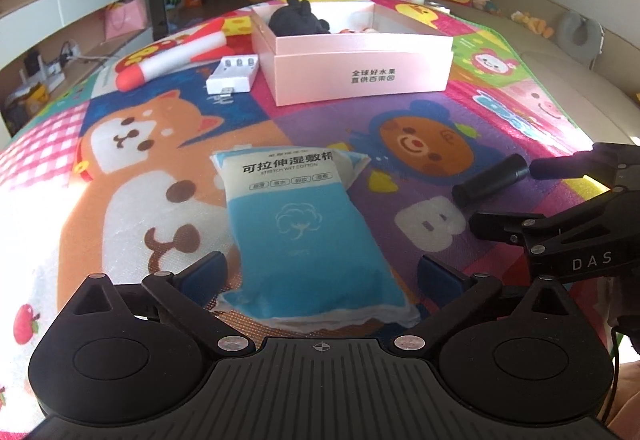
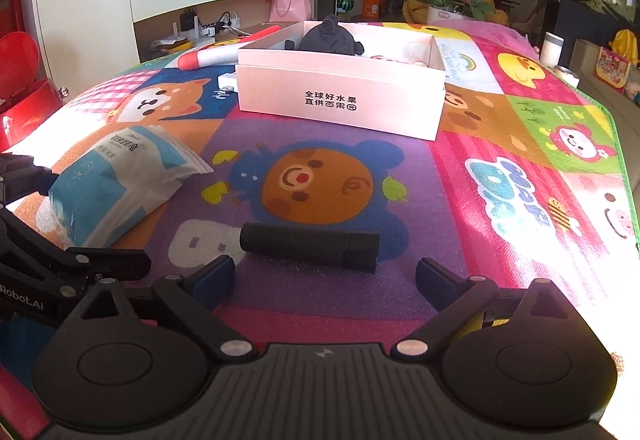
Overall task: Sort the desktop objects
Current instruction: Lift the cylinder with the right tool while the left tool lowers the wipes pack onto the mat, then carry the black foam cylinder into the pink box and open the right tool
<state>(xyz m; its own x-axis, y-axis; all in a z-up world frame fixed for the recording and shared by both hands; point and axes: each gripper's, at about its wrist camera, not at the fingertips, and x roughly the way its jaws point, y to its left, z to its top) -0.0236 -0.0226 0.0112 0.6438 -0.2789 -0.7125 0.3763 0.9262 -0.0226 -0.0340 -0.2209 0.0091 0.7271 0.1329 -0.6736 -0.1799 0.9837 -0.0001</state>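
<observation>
My left tongs (image 1: 320, 276) stand spread wide at the bottom of the left wrist frame, the blue cotton pack (image 1: 304, 236) lying between the pads on the cartoon mat (image 1: 160, 159), with no pad pressing it. My right tongs (image 2: 325, 280) are released too, low in the right wrist frame, the black cylinder (image 2: 310, 246) lying crosswise just beyond the tips. The pink box (image 2: 340, 95) sits upper centre, holding a dark plush toy (image 2: 330, 37).

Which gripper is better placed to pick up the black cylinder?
Right. The right gripper is open with the black cylinder lying just ahead between its fingers; the left gripper straddles the blue cotton pack.
</observation>
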